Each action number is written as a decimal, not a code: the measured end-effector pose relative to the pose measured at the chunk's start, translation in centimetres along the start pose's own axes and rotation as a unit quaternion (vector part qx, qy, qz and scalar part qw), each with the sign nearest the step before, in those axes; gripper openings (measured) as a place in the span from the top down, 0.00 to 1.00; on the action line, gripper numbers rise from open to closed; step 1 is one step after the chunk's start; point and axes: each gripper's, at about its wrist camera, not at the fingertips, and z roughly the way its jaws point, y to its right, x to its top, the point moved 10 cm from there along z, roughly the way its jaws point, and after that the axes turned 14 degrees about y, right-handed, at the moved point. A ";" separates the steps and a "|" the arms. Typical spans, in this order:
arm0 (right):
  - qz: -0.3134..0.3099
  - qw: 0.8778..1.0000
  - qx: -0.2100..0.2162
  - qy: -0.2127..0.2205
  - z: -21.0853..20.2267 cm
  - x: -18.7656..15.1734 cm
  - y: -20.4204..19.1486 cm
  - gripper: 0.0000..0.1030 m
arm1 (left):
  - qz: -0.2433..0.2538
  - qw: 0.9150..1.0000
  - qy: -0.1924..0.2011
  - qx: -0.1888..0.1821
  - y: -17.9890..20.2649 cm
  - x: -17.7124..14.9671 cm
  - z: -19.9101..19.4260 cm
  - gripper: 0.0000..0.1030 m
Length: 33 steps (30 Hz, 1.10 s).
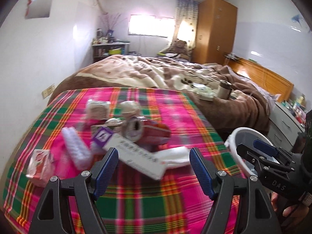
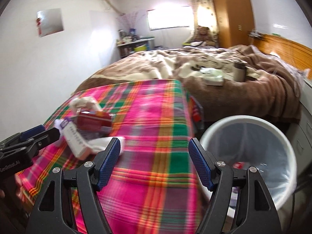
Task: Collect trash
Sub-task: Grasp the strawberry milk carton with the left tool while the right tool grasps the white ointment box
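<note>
Trash lies on a pink plaid cloth (image 1: pixel 148 198): a long white box with a purple end (image 1: pixel 136 156), a red can (image 1: pixel 148 130), a white crumpled tissue (image 1: pixel 175 156), a small red-and-white carton (image 1: pixel 40 163), a white ribbed wrapper (image 1: pixel 76 148) and pale packets (image 1: pixel 97 110). My left gripper (image 1: pixel 154 154) is open and empty just before the white box. My right gripper (image 2: pixel 155 146) is open and empty above the cloth's right edge, beside a white lined trash bin (image 2: pixel 251 156). The bin also shows in the left wrist view (image 1: pixel 241 136), as does the right gripper (image 1: pixel 259 146).
A bed with a brown blanket (image 1: pixel 156 72) lies beyond the cloth, with a tissue pack (image 1: pixel 204 93) and a metal cup (image 1: pixel 224 89) on it. A wooden wardrobe (image 1: pixel 216 31), a cluttered shelf (image 1: pixel 109 48) and a bedside drawer unit (image 1: pixel 286 120) stand around.
</note>
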 end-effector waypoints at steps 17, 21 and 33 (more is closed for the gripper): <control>-0.081 0.992 0.086 -0.038 3.8 -1.8 -10.8 0.28 | -0.036 0.990 -0.022 0.138 -15.2 -2.5 -2.0 0.27; -0.100 0.990 0.091 -0.044 4.2 -2.3 -12.4 0.28 | -0.051 0.986 -0.033 0.158 -18.2 -3.3 -2.1 0.27; -0.109 0.987 0.084 -0.082 6.5 -3.5 -14.0 0.28 | -0.063 0.980 -0.077 0.175 -22.6 -5.8 0.7 0.27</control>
